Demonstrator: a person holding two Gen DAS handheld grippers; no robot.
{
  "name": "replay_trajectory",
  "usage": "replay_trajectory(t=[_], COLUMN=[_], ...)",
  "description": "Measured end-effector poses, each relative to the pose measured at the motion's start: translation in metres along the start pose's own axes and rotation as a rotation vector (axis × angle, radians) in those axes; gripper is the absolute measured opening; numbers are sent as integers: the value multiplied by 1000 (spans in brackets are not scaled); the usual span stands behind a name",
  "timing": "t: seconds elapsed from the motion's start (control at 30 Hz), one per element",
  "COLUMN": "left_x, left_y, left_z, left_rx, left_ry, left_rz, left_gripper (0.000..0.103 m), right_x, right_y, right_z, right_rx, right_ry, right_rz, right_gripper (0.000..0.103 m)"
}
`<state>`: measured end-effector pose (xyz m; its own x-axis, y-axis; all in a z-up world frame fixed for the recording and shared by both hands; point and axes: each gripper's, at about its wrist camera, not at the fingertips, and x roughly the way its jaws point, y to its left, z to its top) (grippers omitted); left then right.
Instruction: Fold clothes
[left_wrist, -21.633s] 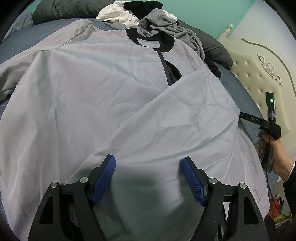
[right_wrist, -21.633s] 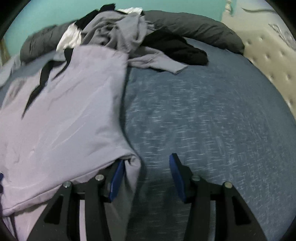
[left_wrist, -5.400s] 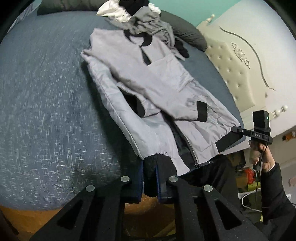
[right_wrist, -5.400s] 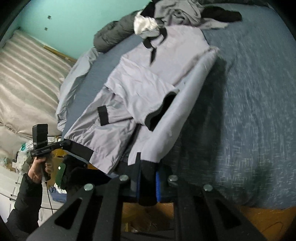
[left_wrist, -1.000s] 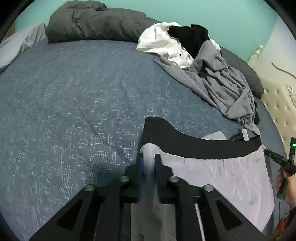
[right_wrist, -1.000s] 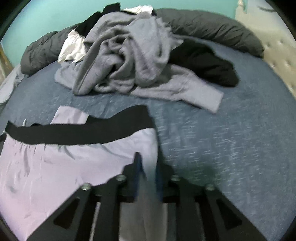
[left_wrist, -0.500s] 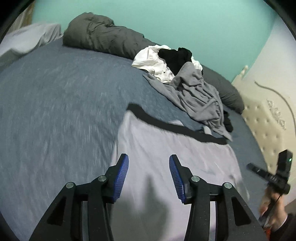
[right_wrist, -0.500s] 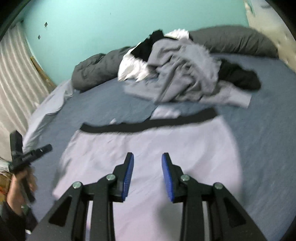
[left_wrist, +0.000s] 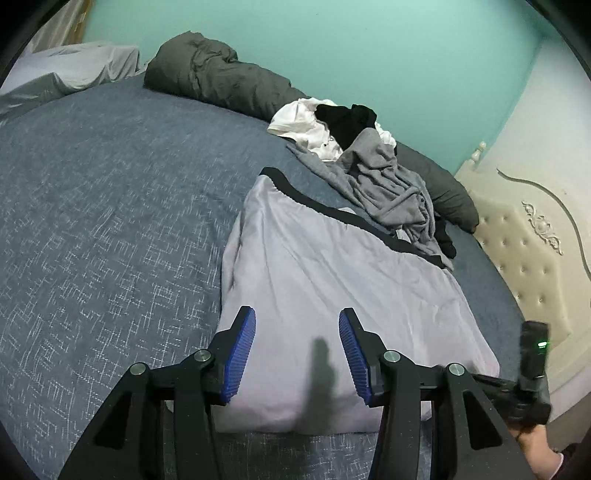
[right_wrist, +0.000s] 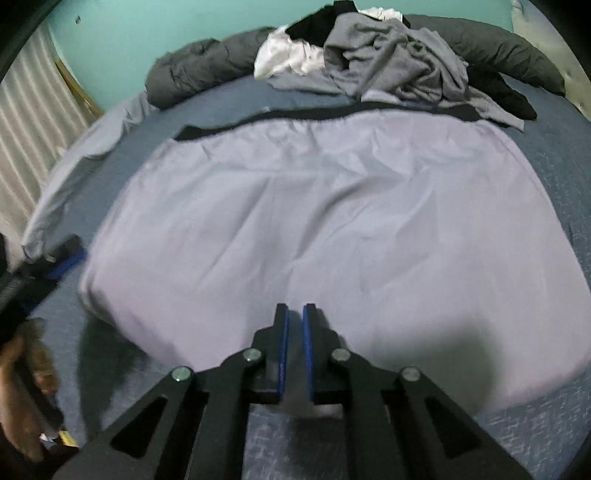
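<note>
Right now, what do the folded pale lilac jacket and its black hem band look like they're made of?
Folded pale lilac jacket: probably a thin, smooth synthetic weave, judging by its faint sheen and fine sharp creases. Black hem band: matte, slightly gathered, likely stretchy ribbed knit, though no ribbing is visible.

The left gripper (left_wrist: 297, 354) angles downward, its jaws standing apart with nothing between them. The right gripper (right_wrist: 294, 350) tilts down more steeply, its jaws closing, almost together, gripping nothing.
</note>
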<state>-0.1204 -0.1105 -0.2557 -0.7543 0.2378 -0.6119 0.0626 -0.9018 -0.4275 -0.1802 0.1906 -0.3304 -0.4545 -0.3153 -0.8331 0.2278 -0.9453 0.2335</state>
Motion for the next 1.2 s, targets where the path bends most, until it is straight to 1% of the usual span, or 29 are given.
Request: replay_trajectory(t=[0.07, 0.1, 0.17, 0.3, 0.33, 0.4, 0.5, 0.53, 0.6, 0.7, 0.73, 0.8, 0.87, 0.93, 0.97, 1.0, 1.03, 1.1, 1.17, 1.2], left_x=[2, 2, 1, 7, 8, 9, 8, 7, 7, 8, 8, 8, 9, 9, 8, 8, 7, 7, 6, 6], left_y=[0, 1, 2, 4, 4, 5, 7, 8, 10, 11, 11, 11, 12, 13, 13, 14, 15, 16, 17, 18], left_z=[0, 0, 0, -2, -2, -3, -2, -2, -1, 0, 1, 1, 1, 1, 1, 1, 1, 2, 3, 3], left_rx=[8, 13, 16, 4, 9, 9, 0, -2, -5, -9, -7, 1, 0, -4, -5, -7, -8, -9, -14, -17], left_ry=[1, -3, -21, -20, -14, -14, -19, -21, -22, -22, -22, -21, -21, -20, -21, -21, -22, -23, -23, -23], left_rz=[3, 7, 13, 3, 5, 4, -1, -1, -1, -8, -10, -11, -12, -13, -14, -14, -13, -11, -10, -10], left_gripper=[51, 51, 51, 51, 51, 51, 52, 52, 52, 52, 52, 53, 53, 53, 54, 54, 54, 54, 55, 55], right_x=[17, 25, 35, 37, 34, 20, 0, 1, 13, 44, 54, 65, 65, 63, 60, 54, 48, 38, 44, 53], right_y=[-3, -5, -7, -2, -2, -4, -3, -3, -3, -11, -16, -22, -18, -14, -15, -17, -18, -18, -20, -20], right_z=[-1, -2, -5, -5, -2, 10, 34, 42, 57, 59, 54, 48, 47, 51, 56, 62, 68, 82, 91, 93], right_rx=[6, 15, 26, -4, 1, 26, 26, 27, 16, 30, 47, 52, 36, 28, 42, 53, 58, 39, 42, 43], right_ry=[31, 44, 50, 54, 63, 48, -24, -26, 3, 88, 109, 99, 98, 119, 126, 111, 94, 45, 56, 83], right_rz=[-17, -18, -25, -53, -44, 7, 18, 17, -18, -57, -54, -46, -66, -85, -77, -63, -54, -68, -66, -71], right_gripper=[6, 4, 2, 2, 2, 2, 2, 2, 2, 2, 1, 0, 0, 0, 0, 1, 1, 1, 1, 1])
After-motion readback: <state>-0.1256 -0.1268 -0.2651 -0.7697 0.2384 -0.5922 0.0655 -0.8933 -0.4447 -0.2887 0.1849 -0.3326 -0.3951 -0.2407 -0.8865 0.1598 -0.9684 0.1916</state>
